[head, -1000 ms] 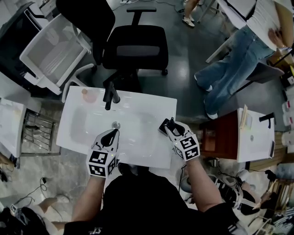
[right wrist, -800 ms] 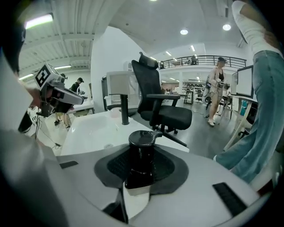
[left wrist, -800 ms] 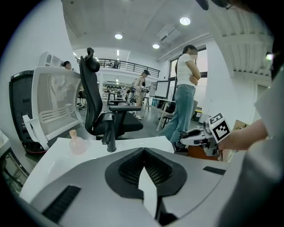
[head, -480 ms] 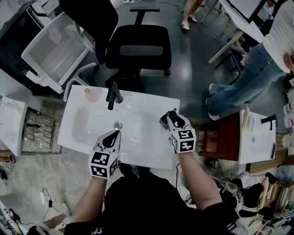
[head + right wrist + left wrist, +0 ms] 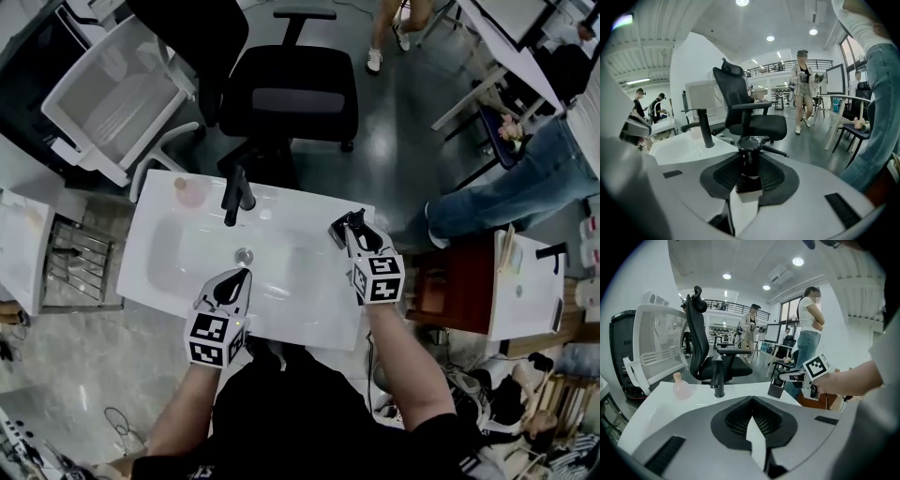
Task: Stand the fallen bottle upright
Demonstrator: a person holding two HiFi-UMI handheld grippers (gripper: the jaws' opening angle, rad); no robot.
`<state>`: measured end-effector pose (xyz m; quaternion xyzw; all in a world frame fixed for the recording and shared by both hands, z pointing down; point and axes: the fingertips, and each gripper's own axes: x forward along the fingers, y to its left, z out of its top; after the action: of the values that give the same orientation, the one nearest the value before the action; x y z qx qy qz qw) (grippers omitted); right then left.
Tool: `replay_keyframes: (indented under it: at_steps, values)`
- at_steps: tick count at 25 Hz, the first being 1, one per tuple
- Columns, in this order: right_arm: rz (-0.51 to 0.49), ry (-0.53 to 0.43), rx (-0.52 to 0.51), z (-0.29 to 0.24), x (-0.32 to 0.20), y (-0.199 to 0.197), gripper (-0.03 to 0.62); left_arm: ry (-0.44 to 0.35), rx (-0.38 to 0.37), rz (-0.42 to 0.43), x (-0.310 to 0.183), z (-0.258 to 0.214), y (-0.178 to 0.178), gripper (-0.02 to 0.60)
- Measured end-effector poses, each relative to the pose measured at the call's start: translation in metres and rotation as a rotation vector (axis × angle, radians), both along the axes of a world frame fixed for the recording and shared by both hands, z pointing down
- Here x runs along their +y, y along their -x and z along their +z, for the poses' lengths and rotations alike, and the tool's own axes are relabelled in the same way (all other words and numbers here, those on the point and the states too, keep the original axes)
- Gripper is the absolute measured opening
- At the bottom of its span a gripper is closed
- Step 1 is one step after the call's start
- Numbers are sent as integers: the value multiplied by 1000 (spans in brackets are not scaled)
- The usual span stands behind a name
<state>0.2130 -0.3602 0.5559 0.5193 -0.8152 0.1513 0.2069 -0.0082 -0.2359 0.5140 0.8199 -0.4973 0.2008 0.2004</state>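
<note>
Black pump bottle (image 5: 749, 161): roughly upright at the far right corner of the white sink (image 5: 178, 272). Whether its base rests on the rim cannot be told. Right gripper (image 5: 350, 225): jaws have just been closing and stand narrow, pads pressed on the bottle below its pump head. Left gripper (image 5: 234, 279): jaws together, nothing between them, over the basin's near edge, well apart from the bottle. Black faucet (image 5: 235, 193): far edge.
</note>
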Motion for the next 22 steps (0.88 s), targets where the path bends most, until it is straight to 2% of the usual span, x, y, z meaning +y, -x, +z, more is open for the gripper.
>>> replay_keyframes:
  at_steps: [1, 4, 7, 15, 22]
  values:
    - [-27, 8, -2, 1, 3, 2, 117, 2, 1, 3, 0, 1, 0, 9]
    - [-110, 39, 60, 14, 15, 1, 246, 8, 1, 13, 2, 3, -3, 9]
    - [-127, 88, 125, 39, 21, -9, 324, 13, -3, 19, 4, 6, -5, 9]
    - [-117, 116, 167, 65, 13, -11, 333, 34, -21, 7, 10, 14, -1, 9]
    - [53, 143, 172, 69, 9, -7, 324, 38, -7, -3, 9, 12, -3, 8]
